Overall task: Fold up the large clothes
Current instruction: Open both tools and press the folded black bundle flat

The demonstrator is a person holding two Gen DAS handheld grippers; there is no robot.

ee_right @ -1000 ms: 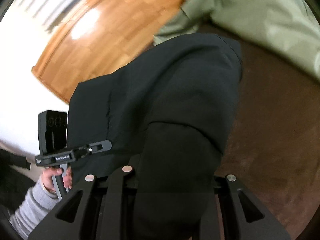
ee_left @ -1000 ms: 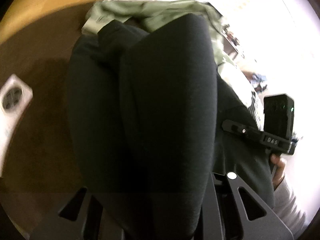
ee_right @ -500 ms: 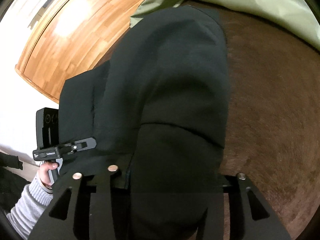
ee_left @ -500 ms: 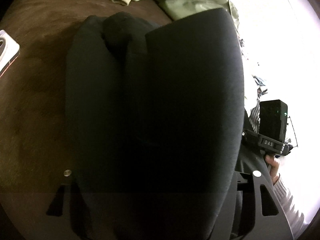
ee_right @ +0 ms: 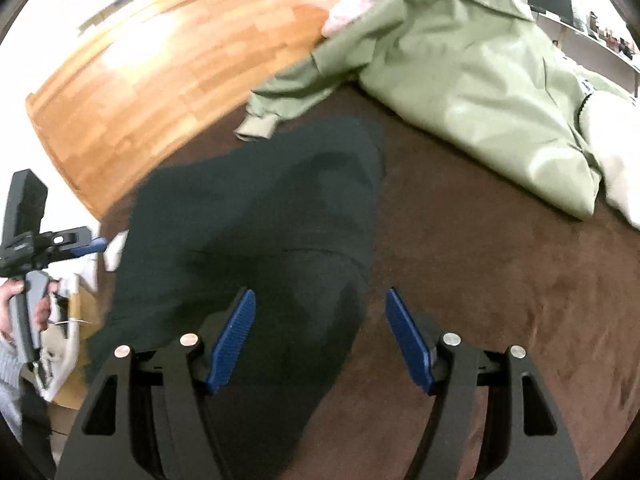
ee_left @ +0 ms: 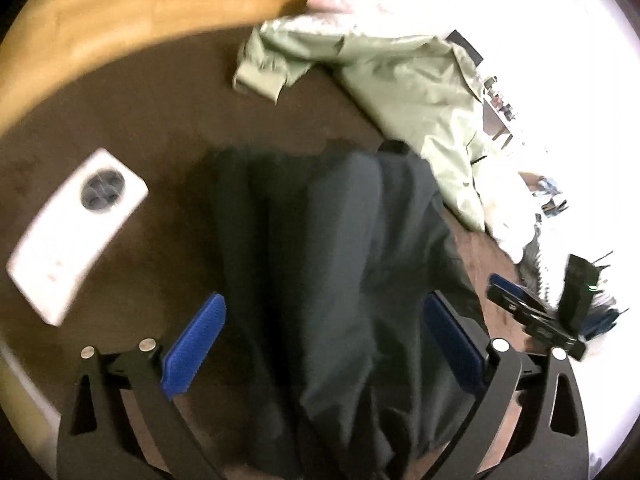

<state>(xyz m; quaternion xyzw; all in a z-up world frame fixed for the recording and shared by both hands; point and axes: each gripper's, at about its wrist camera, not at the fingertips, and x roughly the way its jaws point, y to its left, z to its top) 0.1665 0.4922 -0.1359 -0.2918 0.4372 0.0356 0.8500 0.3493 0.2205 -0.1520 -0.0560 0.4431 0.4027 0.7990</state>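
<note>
A black garment (ee_left: 336, 248) lies folded in long layers on the brown surface (ee_left: 152, 132). My left gripper (ee_left: 324, 340) hovers over its near end. The jaws are opening wide, and the cloth lies between the blue pads (ee_left: 196, 344) without being pressed. In the right wrist view the same black garment (ee_right: 260, 220) spreads away to the left. My right gripper (ee_right: 320, 332) is above its near right edge, jaws opening, with cloth under the left pad (ee_right: 234, 340) and nothing gripped. Each gripper shows in the other's view: the right gripper (ee_left: 520, 304) and the left gripper (ee_right: 60, 240).
A pale green jacket (ee_right: 460, 72) lies crumpled at the far right of the brown surface (ee_right: 500, 280), with a pink item (ee_right: 348, 12) behind it. A white power strip (ee_left: 76, 228) rests to the left. Wooden floor (ee_right: 160, 80) lies beyond the edge.
Both grippers went from shut on the black garment to open and let it go. They drew back, and the garment now lies flat on the brown surface.
</note>
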